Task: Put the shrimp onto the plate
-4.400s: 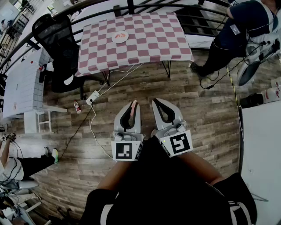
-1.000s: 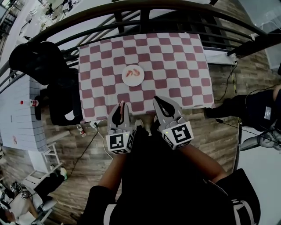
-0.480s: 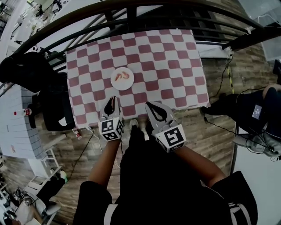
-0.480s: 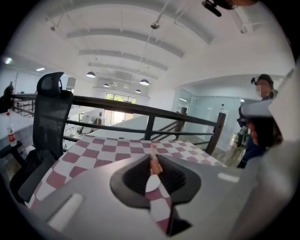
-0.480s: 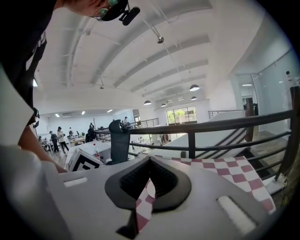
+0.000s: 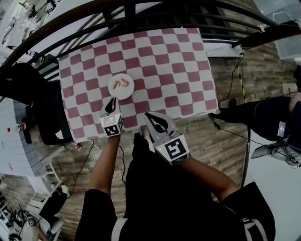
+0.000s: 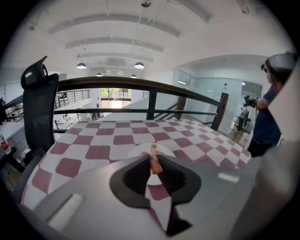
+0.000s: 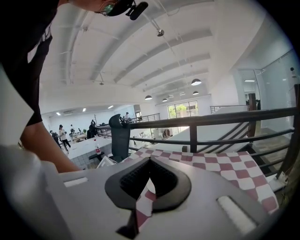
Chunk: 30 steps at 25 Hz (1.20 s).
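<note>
left gripper (image 7: pixel 153 158): clenched on a shrimp; i see the jaw tips pinching it from both sides.
held shrimp (image 7: pixel 154 163): orange-pink, lying lengthwise between the jaws, its far end poking out past the tips toward the plate.
right gripper (image 8: pixel 150 161): tips together with nothing between them; only tablecloth shows through the gap lower down.
plate (image 6: pixel 114 91): small, white and round, on the left half of the table, just beyond the left gripper (image 6: pixel 111 104).
plate from the left gripper view: its pale rim (image 7: pixel 137 151) sits right behind the held shrimp; i can't tell whether shrimp and plate touch.
plated shrimp (image 6: pixel 122 83): two reddish curls already lying on the plate.
table (image 6: pixel 178 70): covered in a red-and-white check cloth, otherwise bare.
right gripper in the head view (image 6: pixel 148 117): over the table's near edge, right of the left one and well apart from the plate.
railing (image 6: pixel 141 9): dark bars curving behind the table.
chair (image 7: pixel 40 108): black, at the table's left side.
floor (image 6: pixel 225 155): wood planks.
</note>
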Each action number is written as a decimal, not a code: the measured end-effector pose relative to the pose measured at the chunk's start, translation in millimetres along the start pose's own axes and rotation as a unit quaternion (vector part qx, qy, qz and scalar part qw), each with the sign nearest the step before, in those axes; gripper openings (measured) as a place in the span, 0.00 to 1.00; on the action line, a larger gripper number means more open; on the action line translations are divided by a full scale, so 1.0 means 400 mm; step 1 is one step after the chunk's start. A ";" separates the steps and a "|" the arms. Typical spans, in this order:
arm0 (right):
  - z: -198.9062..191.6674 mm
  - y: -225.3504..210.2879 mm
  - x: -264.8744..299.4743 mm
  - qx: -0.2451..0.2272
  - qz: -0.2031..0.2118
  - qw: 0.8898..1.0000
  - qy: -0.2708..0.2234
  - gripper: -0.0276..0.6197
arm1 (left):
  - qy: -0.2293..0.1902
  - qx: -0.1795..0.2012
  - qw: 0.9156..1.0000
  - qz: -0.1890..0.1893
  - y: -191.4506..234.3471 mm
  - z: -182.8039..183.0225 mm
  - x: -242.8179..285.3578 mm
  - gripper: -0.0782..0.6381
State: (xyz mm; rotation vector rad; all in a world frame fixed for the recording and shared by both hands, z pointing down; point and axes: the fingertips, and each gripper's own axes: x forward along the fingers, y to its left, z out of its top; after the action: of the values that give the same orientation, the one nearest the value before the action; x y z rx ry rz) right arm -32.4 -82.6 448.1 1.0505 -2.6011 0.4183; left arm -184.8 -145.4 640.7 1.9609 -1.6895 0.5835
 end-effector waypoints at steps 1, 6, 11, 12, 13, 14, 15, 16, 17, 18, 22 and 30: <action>-0.004 0.000 -0.001 0.005 0.001 1.000 0.002 0.04 | 0.005 0.002 1.000 0.003 0.009 -0.005 0.014 0.17; -0.024 0.011 -0.004 0.017 0.018 1.000 0.009 0.04 | 0.016 0.061 0.998 -0.008 0.004 -0.004 0.072 0.17; -0.032 0.002 0.009 0.005 0.014 1.000 0.013 0.04 | 0.031 0.064 0.997 -0.005 0.003 -0.007 0.117 0.17; -0.032 -0.006 0.018 0.003 0.011 1.000 0.012 0.04 | 0.036 0.065 0.997 -0.002 0.006 -0.007 0.125 0.17; -0.027 -0.013 0.029 0.003 0.009 1.000 0.008 0.04 | 0.039 0.066 0.997 0.002 0.009 -0.010 0.134 0.17; -0.017 -0.019 0.042 0.003 0.009 1.000 0.002 0.04 | 0.042 0.068 0.997 0.004 0.012 -0.015 0.141 0.17; -0.005 -0.025 0.055 0.000 0.008 1.000 -0.002 0.04 | 0.045 0.069 0.997 0.007 0.016 -0.024 0.148 0.17; 0.003 -0.031 0.066 -0.005 0.007 1.000 -0.005 0.04 | 0.049 0.069 0.996 0.008 0.018 -0.034 0.153 0.17; 0.009 -0.038 0.076 -0.008 0.006 1.000 -0.006 0.04 | 0.053 0.069 0.996 0.009 0.019 -0.042 0.156 0.17; 0.015 -0.045 0.083 -0.006 0.004 1.000 -0.008 0.04 | 0.055 0.072 0.996 0.009 0.019 -0.048 0.160 0.17; 0.028 -0.071 0.094 0.017 -0.006 1.000 -0.015 0.04 | 0.066 0.083 0.994 0.013 0.029 -0.069 0.178 0.17; -0.001 -0.106 0.095 0.054 -0.019 0.998 0.003 0.04 | 0.074 0.086 0.993 0.030 0.034 -0.070 0.198 0.17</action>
State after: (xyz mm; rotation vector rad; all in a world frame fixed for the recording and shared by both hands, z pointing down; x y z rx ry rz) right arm -28.4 -135.0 469.5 1.1296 -2.5731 0.5577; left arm -186.8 -192.1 711.9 1.9338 -1.6583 0.9002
